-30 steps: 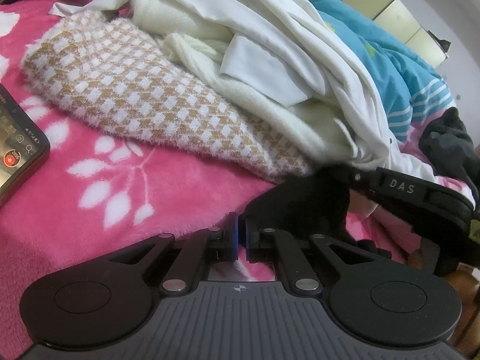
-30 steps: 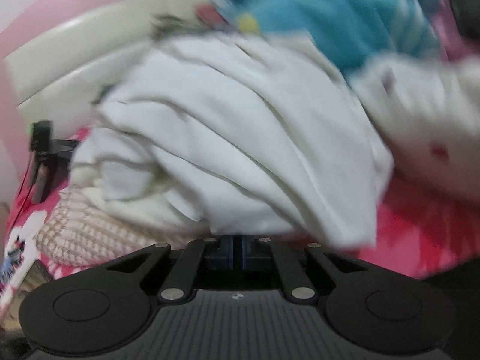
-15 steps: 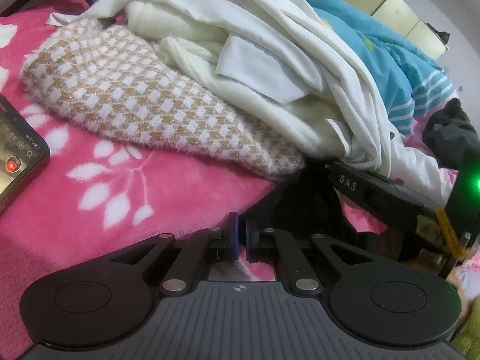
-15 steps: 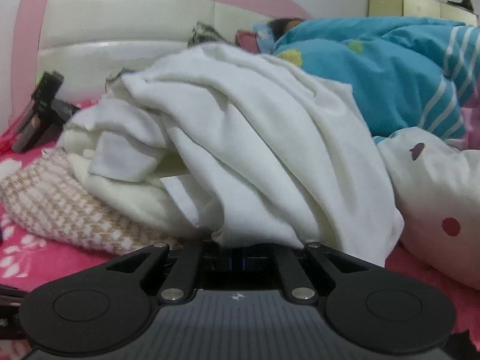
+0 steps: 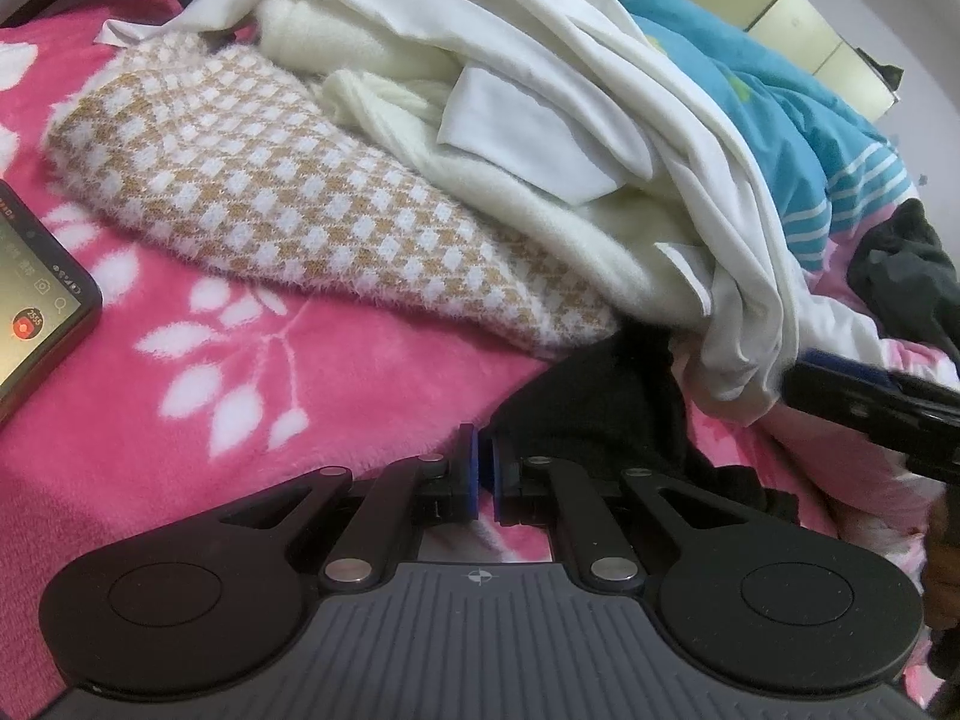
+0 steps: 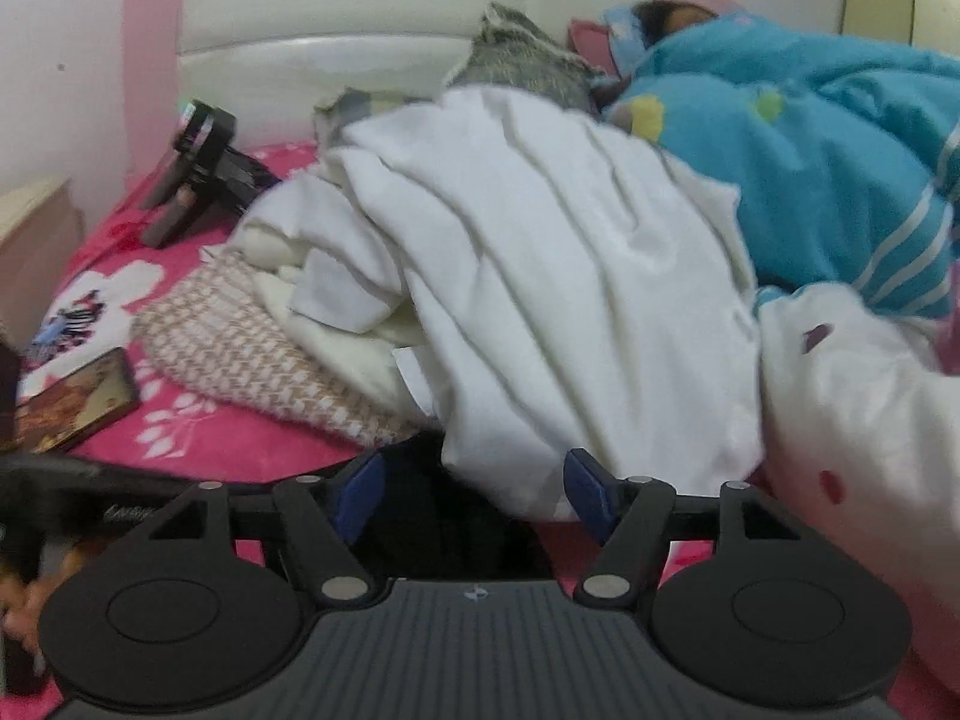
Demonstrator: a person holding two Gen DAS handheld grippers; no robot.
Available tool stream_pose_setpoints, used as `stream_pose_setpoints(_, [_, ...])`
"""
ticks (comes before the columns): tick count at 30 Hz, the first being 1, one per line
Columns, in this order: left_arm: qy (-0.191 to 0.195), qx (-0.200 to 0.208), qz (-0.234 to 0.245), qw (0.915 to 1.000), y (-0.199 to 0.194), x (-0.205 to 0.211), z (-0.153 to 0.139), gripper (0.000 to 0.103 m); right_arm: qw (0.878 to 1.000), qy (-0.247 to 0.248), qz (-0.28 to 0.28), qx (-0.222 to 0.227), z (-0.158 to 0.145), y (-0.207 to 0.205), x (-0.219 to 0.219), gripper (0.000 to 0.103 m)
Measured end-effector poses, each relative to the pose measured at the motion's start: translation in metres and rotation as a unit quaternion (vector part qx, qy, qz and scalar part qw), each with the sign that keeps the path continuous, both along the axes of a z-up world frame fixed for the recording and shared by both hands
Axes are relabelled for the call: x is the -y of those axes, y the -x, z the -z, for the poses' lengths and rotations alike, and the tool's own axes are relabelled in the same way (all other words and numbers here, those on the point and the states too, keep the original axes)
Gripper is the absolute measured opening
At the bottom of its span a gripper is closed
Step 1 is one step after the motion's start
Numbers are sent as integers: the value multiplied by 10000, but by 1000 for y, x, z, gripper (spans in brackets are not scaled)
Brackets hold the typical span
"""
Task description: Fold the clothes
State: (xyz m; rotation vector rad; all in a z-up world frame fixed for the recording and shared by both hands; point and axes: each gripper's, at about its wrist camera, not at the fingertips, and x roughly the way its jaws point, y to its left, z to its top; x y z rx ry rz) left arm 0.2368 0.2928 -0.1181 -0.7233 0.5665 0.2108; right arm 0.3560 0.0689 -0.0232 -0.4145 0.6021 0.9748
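A heap of clothes lies on the pink bed: a tan-and-white checked knit (image 5: 270, 192), a cream fleece (image 5: 480, 180) and a big white cloth (image 6: 540, 276) draped over them. A black garment (image 5: 600, 420) lies in front of the heap. My left gripper (image 5: 485, 480) is shut low over the blanket, with the black garment's edge right beside its right finger and nothing visible between the pads. My right gripper (image 6: 474, 492) has its jaws opening wide. The white cloth's lower hem and the black garment (image 6: 432, 510) lie between its blue pads (image 6: 591, 492), unpressed.
A person lies under a blue quilt (image 6: 810, 180) behind the heap. A phone (image 5: 36, 312) rests on the pink flowered blanket (image 5: 240, 360) at the left. A black stand (image 6: 204, 174) leans near the headboard. A white dotted pillow (image 6: 852, 408) is at the right.
My right gripper's jaws went from shut to wide apart, and it rose and pulled back from the white cloth. The left gripper stayed put and shut.
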Motion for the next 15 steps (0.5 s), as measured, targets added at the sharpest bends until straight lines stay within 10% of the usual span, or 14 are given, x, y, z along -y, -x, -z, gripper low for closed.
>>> stream_pose_setpoints(13, [-59, -7, -25, 10000, -4, 2, -1, 6, 9947, 603, -12, -835, 61, -57, -5, 56])
stream_pose_setpoints(15, [-67, -6, -30, 10000, -5, 3, -1, 6, 9921, 807, -77, -956, 71, -58, -12, 29])
